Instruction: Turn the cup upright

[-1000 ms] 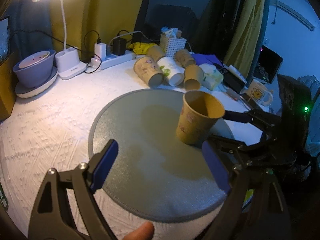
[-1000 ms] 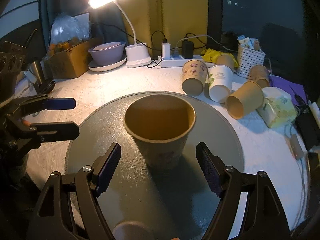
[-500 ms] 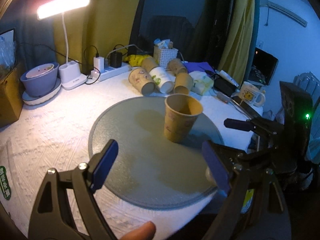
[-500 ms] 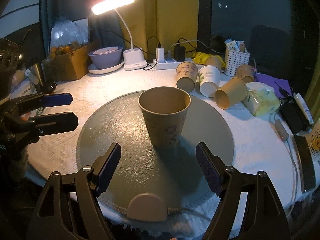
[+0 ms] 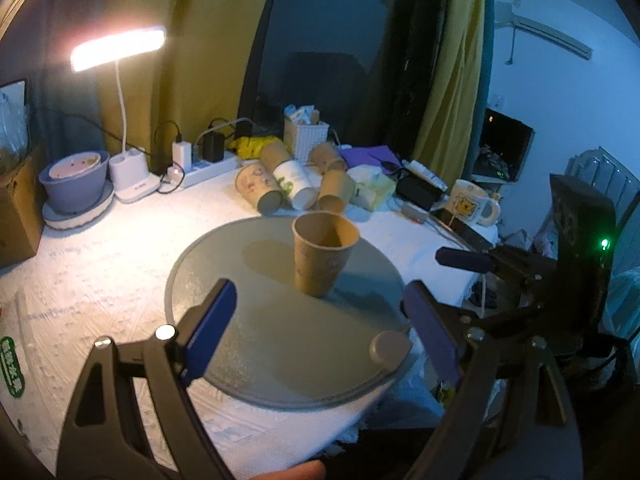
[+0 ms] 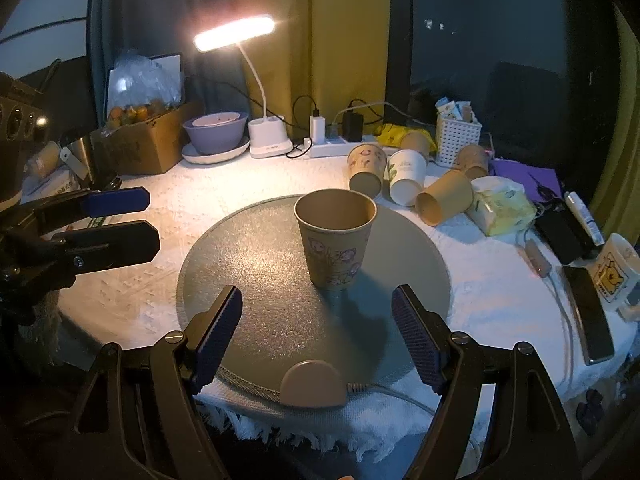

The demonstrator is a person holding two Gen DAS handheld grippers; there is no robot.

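A brown paper cup (image 6: 335, 240) with cartoon prints stands upright, mouth up, on the round grey mat (image 6: 256, 272). It also shows in the left wrist view (image 5: 322, 254) on the mat (image 5: 256, 320). My right gripper (image 6: 318, 334) is open and empty, pulled back near the mat's front edge, apart from the cup. My left gripper (image 5: 320, 332) is open and empty, also back from the cup. Each gripper shows in the other's view, the left (image 6: 116, 220) at the left side, the right (image 5: 472, 268) at the right.
Several paper cups (image 6: 404, 176) lie on their sides behind the mat beside a tissue pack (image 6: 502, 206). A lit desk lamp (image 6: 234, 32), power strip (image 6: 332, 148), purple bowl (image 6: 216, 132), white basket (image 6: 456, 136), mug (image 6: 614, 272) and phone (image 6: 588, 316) ring the table.
Both grippers have drawn back and away from the cup, which looks smaller and stays upright on the mat. The right gripper's fingers have left the cup's sides.
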